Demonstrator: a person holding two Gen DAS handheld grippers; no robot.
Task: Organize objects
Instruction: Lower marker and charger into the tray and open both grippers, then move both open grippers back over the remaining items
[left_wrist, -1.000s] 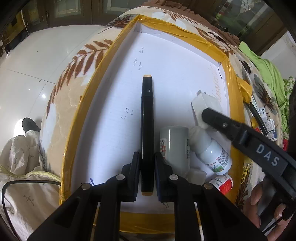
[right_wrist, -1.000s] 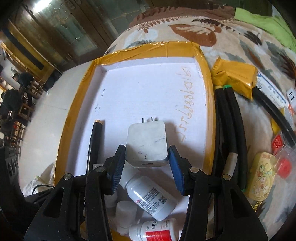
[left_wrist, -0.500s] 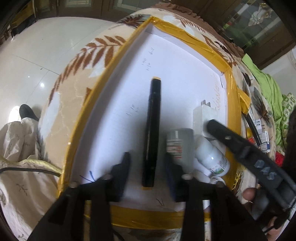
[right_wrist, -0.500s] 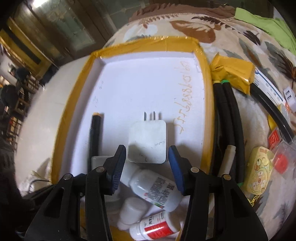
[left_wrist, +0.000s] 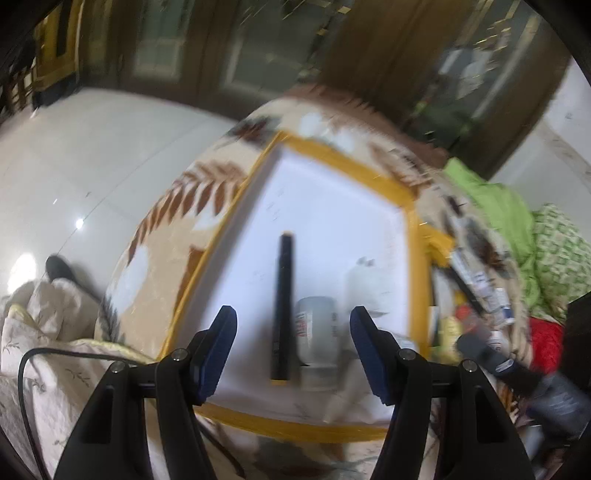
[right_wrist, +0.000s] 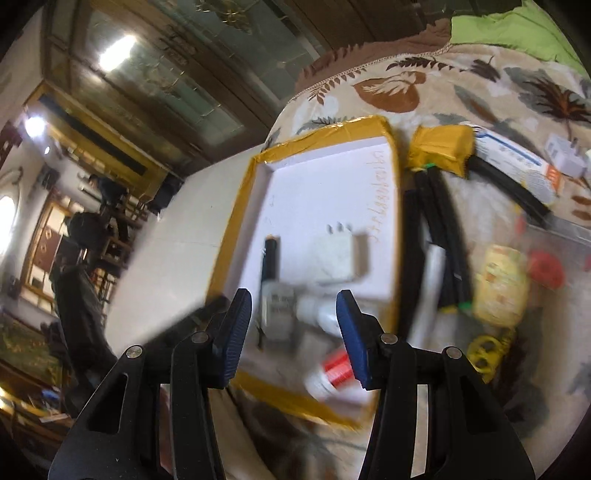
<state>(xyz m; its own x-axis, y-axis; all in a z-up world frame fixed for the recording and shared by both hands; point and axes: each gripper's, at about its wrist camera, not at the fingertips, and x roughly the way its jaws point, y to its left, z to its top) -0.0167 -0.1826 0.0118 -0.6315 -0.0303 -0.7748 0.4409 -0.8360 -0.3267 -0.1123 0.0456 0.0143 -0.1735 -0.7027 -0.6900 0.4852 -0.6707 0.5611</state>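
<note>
The tray (left_wrist: 413, 258) — white inside, its rim taped yellow — lies on a leaf-patterned blanket (left_wrist: 162, 236) near the blanket's left edge. Inside it, toward the tray's near edge, a black marker (left_wrist: 282, 306) lies lengthwise, a grey-white bottle (left_wrist: 317, 343) just beside it, and a white charger plug (right_wrist: 338, 254) beyond toward the right rim. A red-labelled bottle (right_wrist: 334, 371) lies at the near right corner. Black cables (right_wrist: 439, 229) run along outside the right rim. The left hand-held gripper (left_wrist: 293, 349) hangs above the marker, jaws opening, pads clear of it. The right hand-held gripper (right_wrist: 293, 330) is apart and empty.
</note>
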